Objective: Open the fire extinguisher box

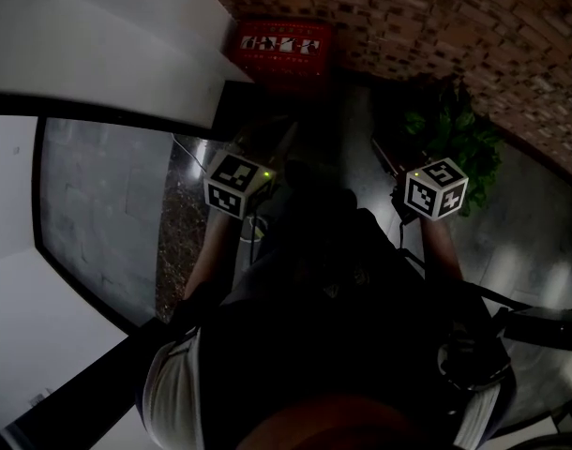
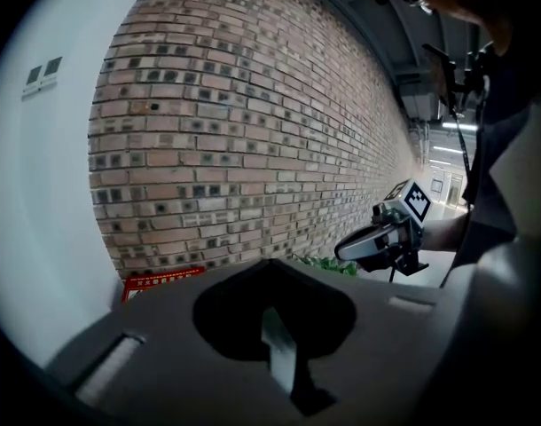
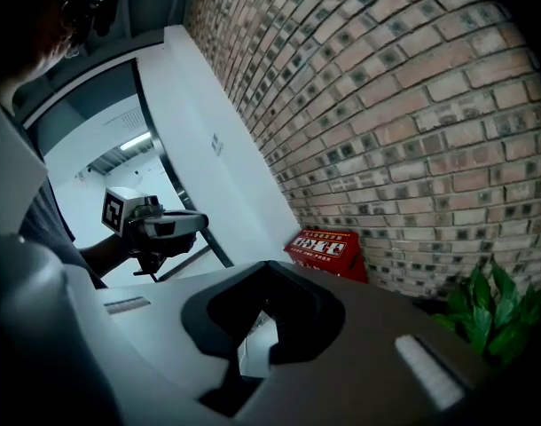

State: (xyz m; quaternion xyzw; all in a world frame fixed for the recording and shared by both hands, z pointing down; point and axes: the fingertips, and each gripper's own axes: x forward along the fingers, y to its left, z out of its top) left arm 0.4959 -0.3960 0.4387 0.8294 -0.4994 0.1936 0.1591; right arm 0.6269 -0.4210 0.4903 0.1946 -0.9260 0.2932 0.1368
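Note:
The red fire extinguisher box (image 1: 282,45) stands shut on the floor against the brick wall, ahead of me; it also shows in the left gripper view (image 2: 160,280) and the right gripper view (image 3: 328,248). Both grippers are held up in the air, well short of it and touching nothing. My left gripper (image 3: 204,223) points toward the wall with its jaws together and nothing in them. Level with it, my right gripper (image 2: 341,251) is shut and empty too. In the dark head view only their marker cubes (image 1: 237,184) show clearly.
A green potted plant (image 1: 455,134) stands right of the box at the foot of the brick wall (image 1: 436,17). A white wall (image 1: 98,45) and a dark-framed glass panel (image 1: 98,204) close off the left side. The floor is dark and glossy.

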